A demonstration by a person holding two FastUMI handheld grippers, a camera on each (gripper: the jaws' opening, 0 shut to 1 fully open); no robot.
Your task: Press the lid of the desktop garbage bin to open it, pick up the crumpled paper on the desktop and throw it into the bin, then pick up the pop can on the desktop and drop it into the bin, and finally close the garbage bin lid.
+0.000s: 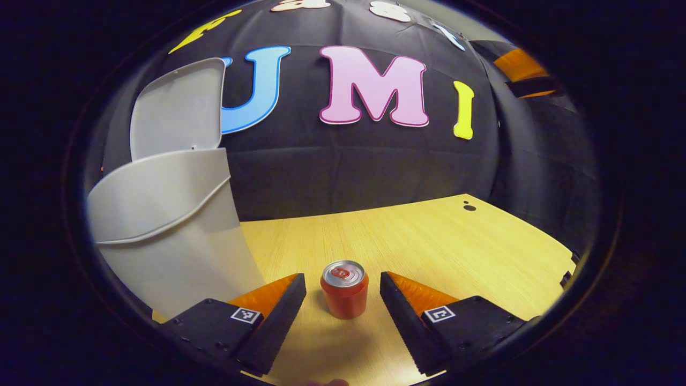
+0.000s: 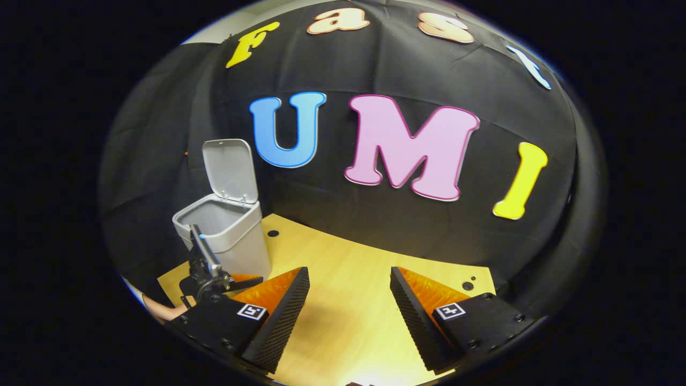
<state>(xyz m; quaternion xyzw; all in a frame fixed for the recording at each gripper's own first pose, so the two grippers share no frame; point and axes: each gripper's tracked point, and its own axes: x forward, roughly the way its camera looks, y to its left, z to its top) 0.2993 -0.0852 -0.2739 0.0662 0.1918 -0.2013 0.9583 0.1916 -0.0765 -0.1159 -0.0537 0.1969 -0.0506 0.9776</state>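
In the left gripper view, the left gripper [image 1: 343, 300] sits at the bottom of the frame with its two fingers spread wide, gripping nothing; each finger carries a small square black-and-white marker on its upper face. The can [image 1: 344, 289] stands upright on the table [image 1: 455, 241] in the gap between the fingertips, apart from both, its silver top and pull tab facing up; no writing on its red side can be made out. At the left of the frame the bin [image 1: 161, 225] rises close by, its lid [image 1: 177, 107] swung up and standing open. In the right gripper view, the right gripper [image 2: 349, 300] likewise has its fingers wide apart over bare tabletop, holding nothing, with the same kind of markers. The bin appears at centre left there, lid up, with the other gripper in front of it at lower left.
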